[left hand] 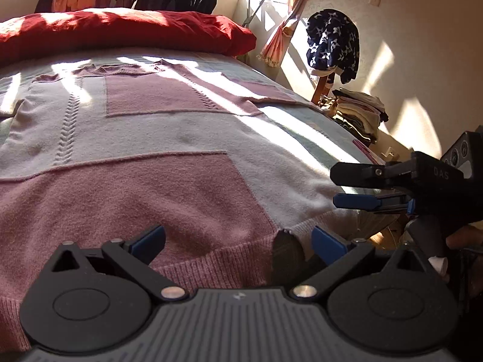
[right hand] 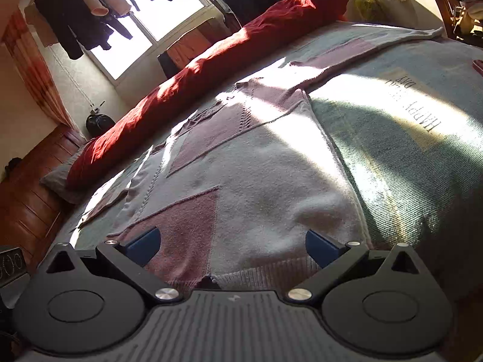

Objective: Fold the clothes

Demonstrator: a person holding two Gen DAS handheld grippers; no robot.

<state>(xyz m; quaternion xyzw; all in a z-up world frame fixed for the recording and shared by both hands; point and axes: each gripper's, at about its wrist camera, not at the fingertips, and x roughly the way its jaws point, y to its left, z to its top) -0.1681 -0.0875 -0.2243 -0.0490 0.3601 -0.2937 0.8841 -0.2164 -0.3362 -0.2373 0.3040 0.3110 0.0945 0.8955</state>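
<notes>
Sweater [left hand: 145,138] is lying flat, spread front-up on the bed [right hand: 407,163]: soft fuzzy knit, pale grey with dusty-pink rectangular blocks, ribbed hem nearest the cameras. Left gripper [left hand: 238,239] is hovering over the hem, jaws spread wide, holding nothing. Right gripper [right hand: 232,244], likewise released, is sitting at the hem. Only the right view is showing printed lettering on the bedcover; only the left is showing a folded clothes pile [left hand: 359,111].

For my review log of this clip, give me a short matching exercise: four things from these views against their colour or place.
Things:
1. sweater
2. long pillow
3. star-print garment
4. left gripper

Descriptions:
A. red, at the far side of the bed
B. open, over the ribbed hem
C. pink and pale grey, spread flat
D. navy, draped on a chair

Pairs: 1-C, 2-A, 3-D, 4-B
</notes>
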